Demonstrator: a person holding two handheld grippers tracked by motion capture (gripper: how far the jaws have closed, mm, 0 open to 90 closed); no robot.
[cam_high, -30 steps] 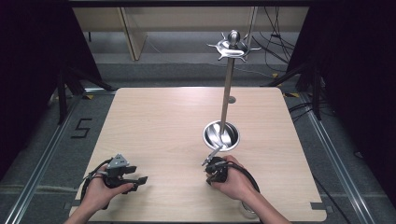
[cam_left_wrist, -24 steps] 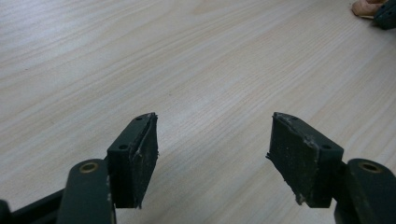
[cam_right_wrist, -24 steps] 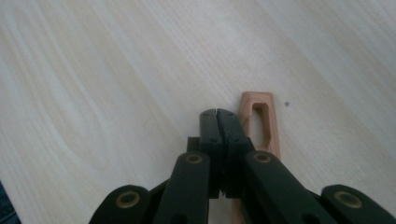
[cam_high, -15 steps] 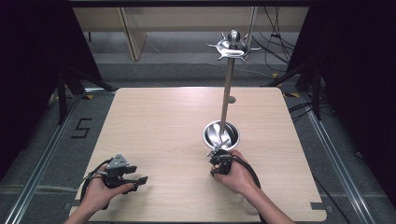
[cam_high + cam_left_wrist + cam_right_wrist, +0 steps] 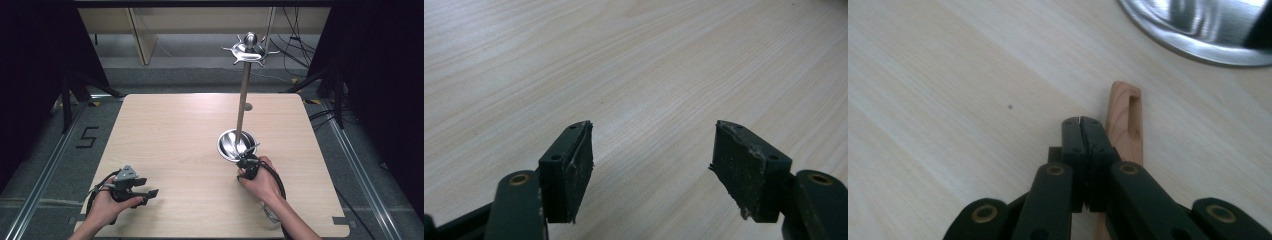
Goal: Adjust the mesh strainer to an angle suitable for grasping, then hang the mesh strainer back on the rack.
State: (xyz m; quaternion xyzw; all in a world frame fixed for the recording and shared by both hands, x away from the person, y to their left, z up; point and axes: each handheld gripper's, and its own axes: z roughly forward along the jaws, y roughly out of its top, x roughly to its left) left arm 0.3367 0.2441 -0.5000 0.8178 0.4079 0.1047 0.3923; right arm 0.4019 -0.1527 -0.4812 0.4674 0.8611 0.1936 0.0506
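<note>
Near table (image 5: 175, 130) front edge: left hand-held gripper (image 5: 146, 193) agape.

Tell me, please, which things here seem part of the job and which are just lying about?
Probably in the job:
- wooden strip, lying beside the shut right gripper
- metal stand, its base just ahead of the strip

Just about:
- left gripper, open over bare table
- floor cables
- floor mark "5"
</note>
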